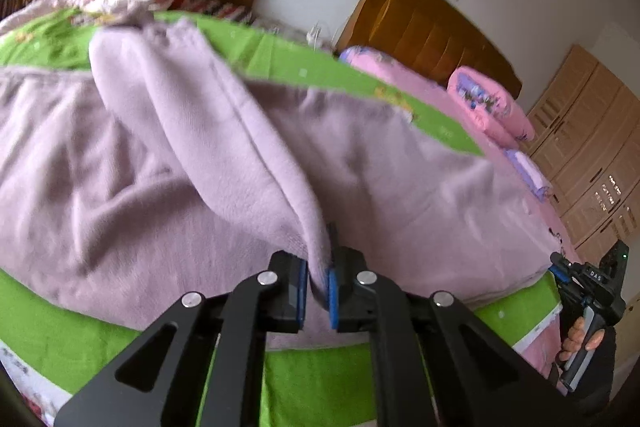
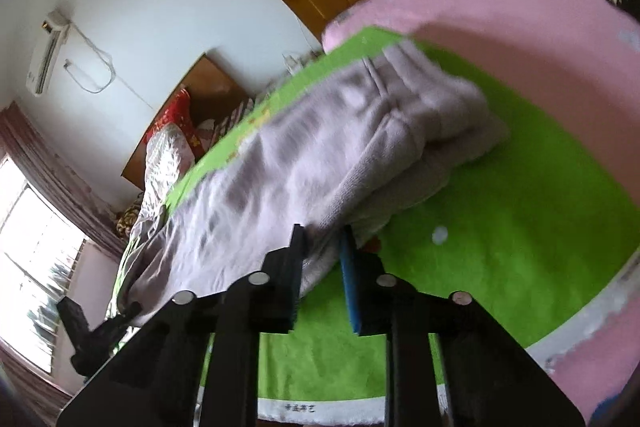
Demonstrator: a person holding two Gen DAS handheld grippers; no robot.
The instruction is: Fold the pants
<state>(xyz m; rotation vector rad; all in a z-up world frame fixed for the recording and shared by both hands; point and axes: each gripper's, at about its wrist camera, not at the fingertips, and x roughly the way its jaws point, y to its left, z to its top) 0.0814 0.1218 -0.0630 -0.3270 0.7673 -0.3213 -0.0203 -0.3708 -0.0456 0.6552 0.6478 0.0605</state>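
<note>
From the left wrist, the left claw [image 1: 318, 291] is clenched on a raised fold of the lilac pants [image 1: 192, 155], the cloth pinched between its blue pads [image 1: 332, 293]. The rest of the pants spreads ahead of the claw over the green blanket [image 1: 328, 379] on the bed. Far to its right, a hand [image 1: 584, 341] grips the other tool's handle.

From the right wrist, the right claw [image 2: 322, 269] has fleece between its fingers and grasps the pants [image 2: 304, 155] at their near edge. They stretch away to the claw's left across the green blanket [image 2: 520, 227].
</note>
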